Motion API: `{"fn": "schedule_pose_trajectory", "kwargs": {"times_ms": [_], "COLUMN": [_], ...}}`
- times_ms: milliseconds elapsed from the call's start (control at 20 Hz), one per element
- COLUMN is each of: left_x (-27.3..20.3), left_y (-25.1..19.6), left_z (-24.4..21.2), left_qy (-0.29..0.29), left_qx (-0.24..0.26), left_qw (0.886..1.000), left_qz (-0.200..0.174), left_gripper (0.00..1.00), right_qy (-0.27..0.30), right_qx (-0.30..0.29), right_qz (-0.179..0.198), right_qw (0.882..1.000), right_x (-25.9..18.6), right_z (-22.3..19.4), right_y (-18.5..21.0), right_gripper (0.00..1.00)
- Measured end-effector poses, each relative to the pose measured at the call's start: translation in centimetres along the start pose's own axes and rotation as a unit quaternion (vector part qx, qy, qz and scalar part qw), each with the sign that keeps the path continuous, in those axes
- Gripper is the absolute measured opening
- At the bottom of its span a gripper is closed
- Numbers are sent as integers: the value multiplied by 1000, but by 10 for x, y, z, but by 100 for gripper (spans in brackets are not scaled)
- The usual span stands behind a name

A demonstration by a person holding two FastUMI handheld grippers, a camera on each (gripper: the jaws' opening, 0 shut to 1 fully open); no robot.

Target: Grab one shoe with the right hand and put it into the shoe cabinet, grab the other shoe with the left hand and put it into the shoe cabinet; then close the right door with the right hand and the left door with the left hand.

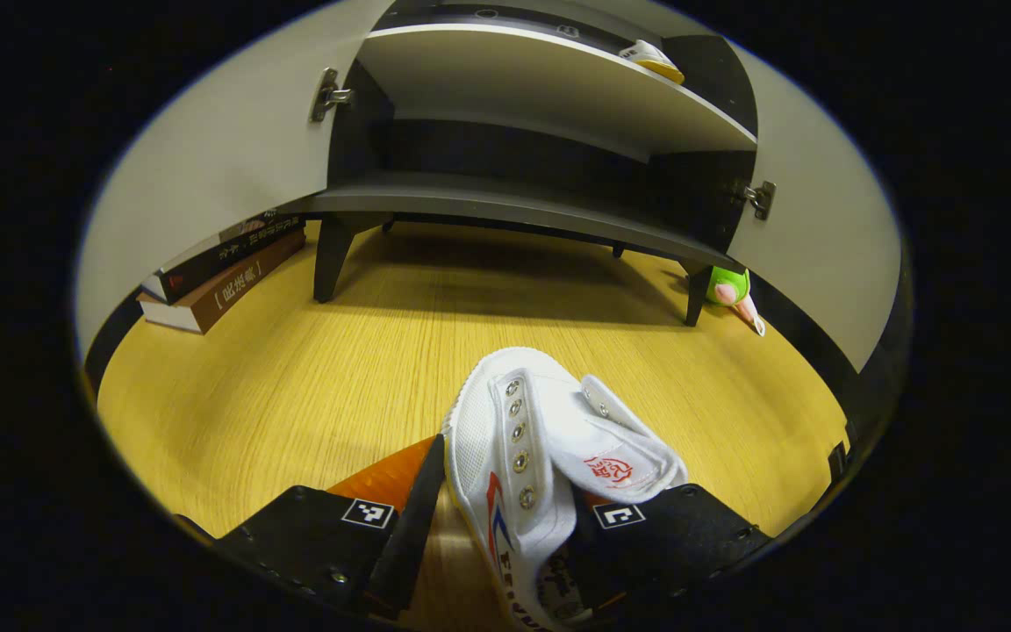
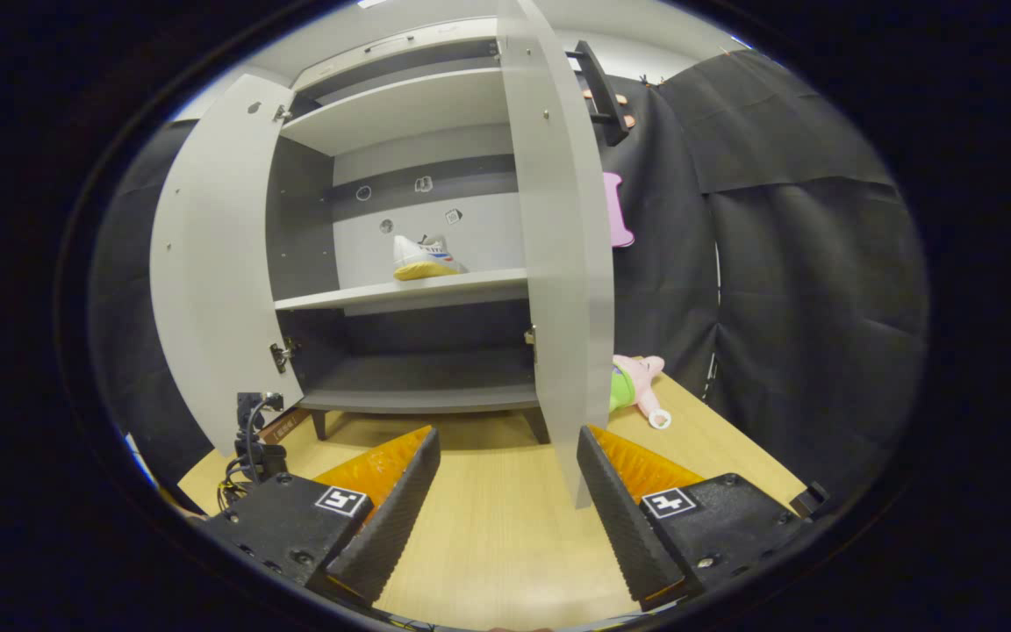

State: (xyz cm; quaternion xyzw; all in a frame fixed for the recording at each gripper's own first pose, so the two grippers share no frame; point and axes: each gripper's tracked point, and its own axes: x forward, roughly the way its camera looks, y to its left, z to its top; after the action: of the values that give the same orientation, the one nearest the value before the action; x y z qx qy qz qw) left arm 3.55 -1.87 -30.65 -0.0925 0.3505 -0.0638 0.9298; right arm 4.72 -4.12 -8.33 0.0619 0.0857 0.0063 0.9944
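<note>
Left tool (image 1: 505, 518) around white shoe (image 1: 541, 439)

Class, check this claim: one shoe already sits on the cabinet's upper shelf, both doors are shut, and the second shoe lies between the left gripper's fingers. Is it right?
Not quite. The doors are open, not shut: the right gripper view shows the left door and right door swung wide. The first shoe does sit on the upper shelf, and the second shoe lies between the left gripper's fingers.

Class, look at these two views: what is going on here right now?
A person is putting shoes into a shoe cabinet. One shoe already sits on its middle shelf. The left gripper has the second shoe between its jaws, low over the wooden table. The right gripper is open and empty. Both doors stand open.
</note>
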Motion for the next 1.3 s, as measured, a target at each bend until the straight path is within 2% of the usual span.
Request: {"fn": "schedule_pose_trajectory", "kwargs": {"times_ms": [50,100,150,200,250,300,400,450,500,650,850,950,1150,1300], "left_x": [-1,0,-6,1,-2,1,-11,-26,-35,-90,-151,-168,-163,-129], "left_y": [-1,-1,6,6,8,12,12,10,6,-9,-35,-38,-56,-63], "left_z": [-1,0,5,2,4,4,3,8,13,51,141,199,323,403], "left_qy": [0,-2,-11,-8,-12,-14,-16,-20,-28,-69,-142,-185,-232,-217], "left_qx": [-7,-5,-5,-11,-14,-18,-19,-15,-17,-28,-15,-8,2,-6], "left_qw": [1000,1000,1000,1000,999,999,998,998,998,996,989,981,971,975], "left_qz": [0,3,16,20,28,39,53,50,47,52,44,63,60,42], "left_gripper": [77,70,71,52,38,28,24,5,11,11,11,11,10,10], "right_qy": [3,4,7,9,10,11,10,9,8,4,5,4,3,1], "right_qx": [-1,-1,-1,-1,-1,-3,-6,-8,-11,-19,-23,-25,-32,-38], "right_qz": [2,3,6,8,11,13,18,20,22,30,51,63,81,85], "right_qw": [1000,1000,1000,1000,1000,1000,1000,1000,1000,999,998,998,996,996], "right_x": [1,4,5,6,6,7,7,6,6,5,4,3,-4,-7], "right_z": [-1,-2,-2,-3,-3,-3,-2,-2,-1,0,-1,-1,1,3], "right_y": [0,2,3,4,6,6,10,11,13,20,35,43,56,60], "right_gripper": [99,99,99,99,99,99,99,99,99,99,99,99,99,99]}}
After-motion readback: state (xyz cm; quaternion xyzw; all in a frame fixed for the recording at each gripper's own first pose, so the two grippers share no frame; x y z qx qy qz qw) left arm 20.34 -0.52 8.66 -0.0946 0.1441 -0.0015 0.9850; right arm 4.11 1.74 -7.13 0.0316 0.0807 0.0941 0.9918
